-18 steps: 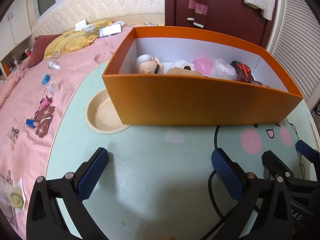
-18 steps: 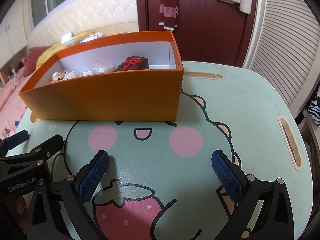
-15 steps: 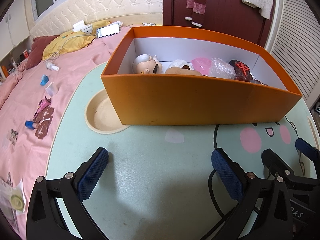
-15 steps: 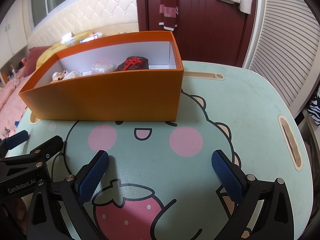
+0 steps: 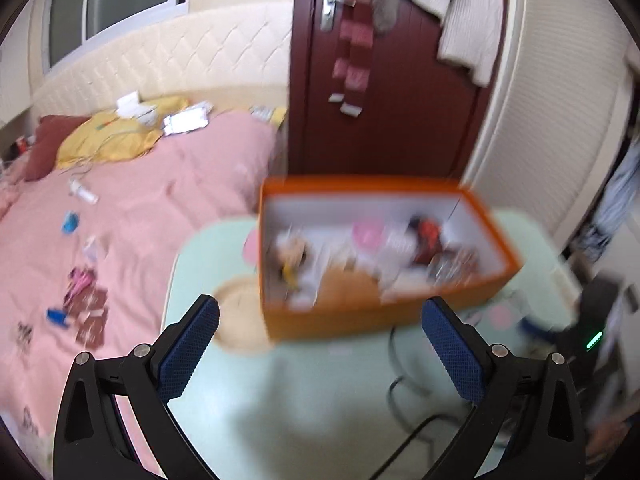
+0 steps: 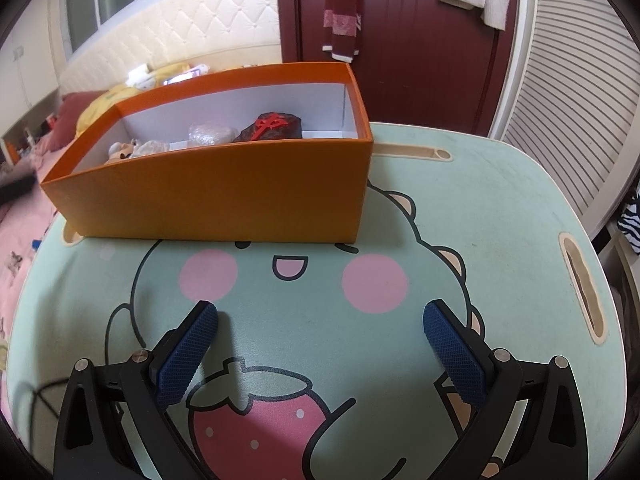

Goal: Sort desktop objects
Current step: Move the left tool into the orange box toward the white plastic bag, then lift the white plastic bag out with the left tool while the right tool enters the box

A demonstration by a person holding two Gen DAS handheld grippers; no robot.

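An orange box with a white inside stands on the green cartoon table. It holds a dark stone with a red mark, a clear wrapped lump and a small doll. In the blurred left wrist view the box sits lower and farther off, with several items inside. My left gripper is open and empty, high above the table. My right gripper is open and empty, low over the strawberry drawing.
A pink bed with scattered small items lies left of the table. A dark red door with hanging clothes stands behind. The table has a round recess on the left and a slot on the right. A black cable lies on it.
My left gripper has risen and pulled back fast, so the box looks smaller and blurred and its inside shows from above. It has left the right wrist view. My right gripper has barely moved.
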